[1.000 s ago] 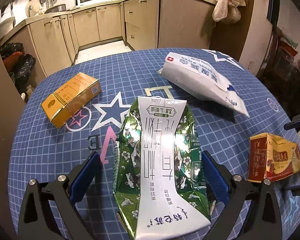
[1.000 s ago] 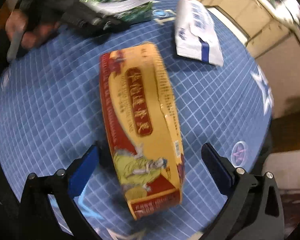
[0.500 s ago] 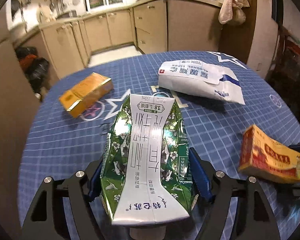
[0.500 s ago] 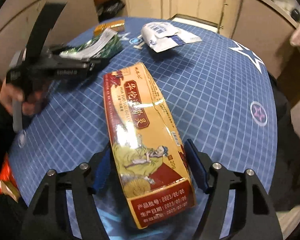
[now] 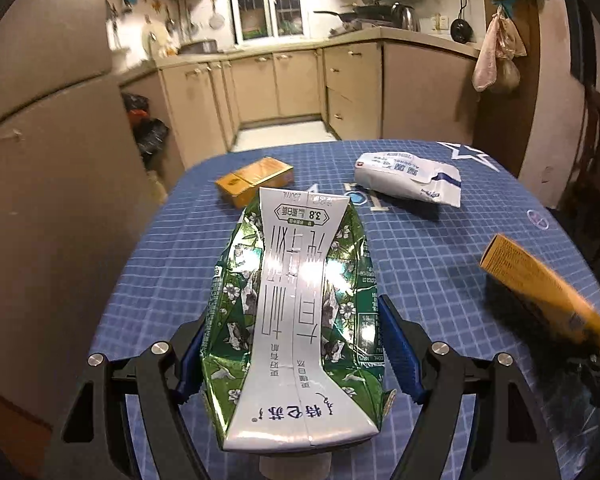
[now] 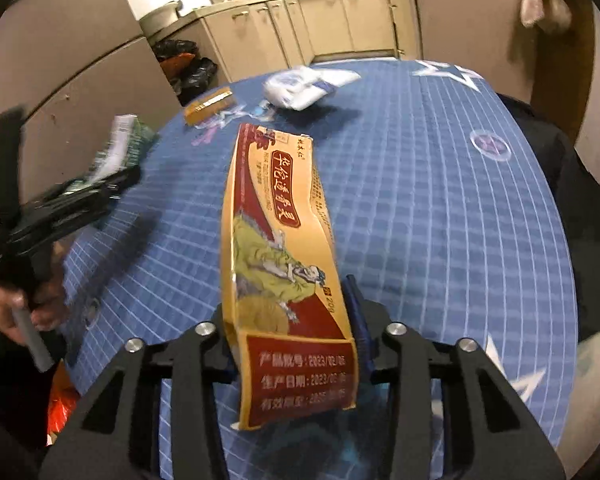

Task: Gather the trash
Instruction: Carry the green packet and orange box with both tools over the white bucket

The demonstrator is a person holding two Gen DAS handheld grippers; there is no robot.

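A flattened green-and-white milk carton [image 5: 296,304] is clamped between the blue pads of my left gripper [image 5: 296,340] and held above the blue checked table [image 5: 440,264]. My right gripper [image 6: 290,312] has a red-and-yellow box [image 6: 276,248] between its pads. Its jaws are closing and squeeze the box, which is bowed and stands on edge off the table. In the left wrist view that box [image 5: 540,284] shows at the right. In the right wrist view a hand [image 6: 20,304] carries the left gripper [image 6: 72,200] with the carton [image 6: 120,148], blurred.
A small yellow box [image 5: 254,180] and a white packet [image 5: 408,176] lie at the table's far side. Black bags [image 5: 148,132] sit on the floor by the beige cabinets. Something red-orange [image 6: 62,404] shows below the table's near left edge.
Both grippers closed from wide open onto their items and lifted them off the table. The right one rolled, so the red-and-yellow box now stands on edge.
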